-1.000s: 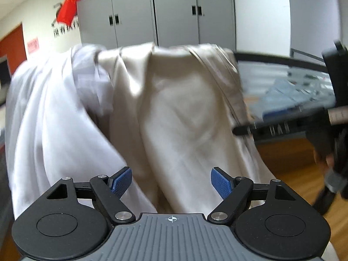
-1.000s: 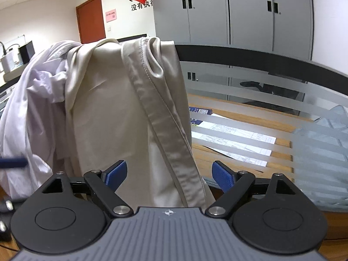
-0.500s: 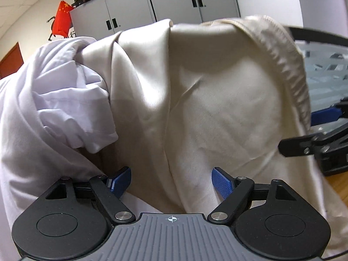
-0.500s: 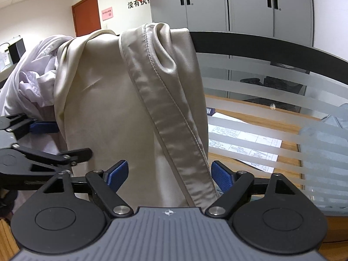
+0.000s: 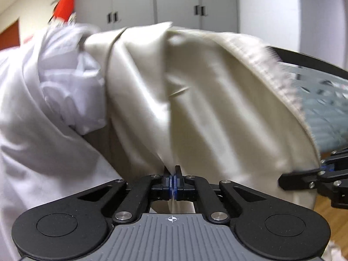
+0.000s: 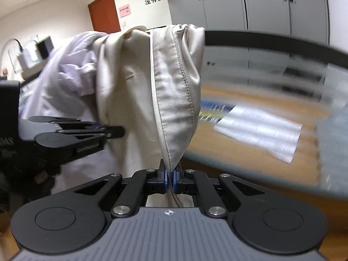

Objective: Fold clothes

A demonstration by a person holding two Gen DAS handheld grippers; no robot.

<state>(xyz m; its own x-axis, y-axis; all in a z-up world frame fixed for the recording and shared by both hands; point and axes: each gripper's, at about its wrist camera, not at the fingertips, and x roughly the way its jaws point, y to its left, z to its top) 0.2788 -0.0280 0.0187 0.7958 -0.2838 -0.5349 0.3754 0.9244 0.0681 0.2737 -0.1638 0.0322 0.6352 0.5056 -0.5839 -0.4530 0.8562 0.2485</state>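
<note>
Cream garment (image 5: 217, 108), stitched seam; white garment (image 5: 43, 119); black tool (image 5: 173, 179) frames, blue pads (image 6: 166, 179); grey cabinets (image 6: 261, 2); red-brown door (image 6: 105, 14); wood-tone desk (image 6: 217, 139); red flag (image 5: 65, 5)

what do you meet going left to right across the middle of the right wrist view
left gripper → white garment → beige garment → printed paper sheets on the wooden desk
</note>
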